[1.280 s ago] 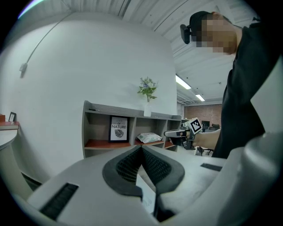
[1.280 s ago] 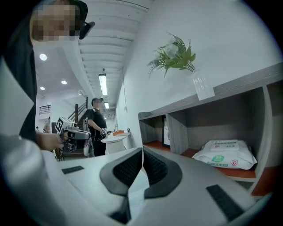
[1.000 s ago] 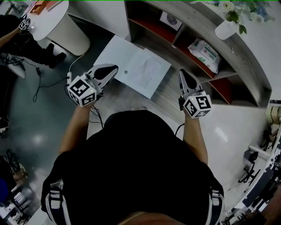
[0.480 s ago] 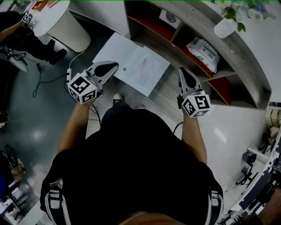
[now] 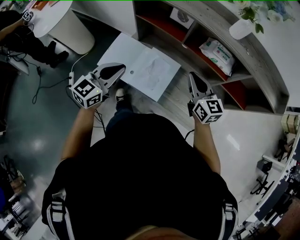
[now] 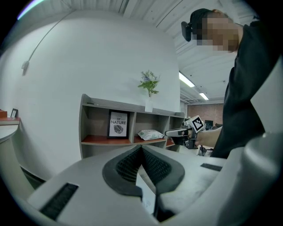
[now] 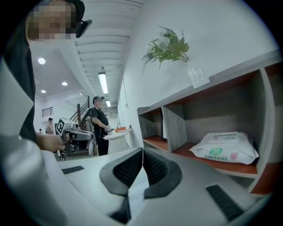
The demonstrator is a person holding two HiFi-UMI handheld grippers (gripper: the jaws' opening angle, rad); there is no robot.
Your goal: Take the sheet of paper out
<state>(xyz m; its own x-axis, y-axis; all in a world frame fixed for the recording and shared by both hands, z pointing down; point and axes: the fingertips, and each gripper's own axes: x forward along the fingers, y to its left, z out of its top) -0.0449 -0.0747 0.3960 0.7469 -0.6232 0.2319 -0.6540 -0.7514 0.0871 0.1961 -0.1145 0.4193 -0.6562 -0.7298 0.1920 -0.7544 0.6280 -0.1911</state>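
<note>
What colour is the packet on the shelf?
The packet is white with green markings, clearest in the right gripper view.

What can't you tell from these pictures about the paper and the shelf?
- The sheet of paper: its faint marks are too small to read in the head view; the left gripper view shows only a sliver, the left gripper covering the rest.
- The pack of wipes: print too small to read in any view.
- The plant: cut off by the head view's top edge.
</note>
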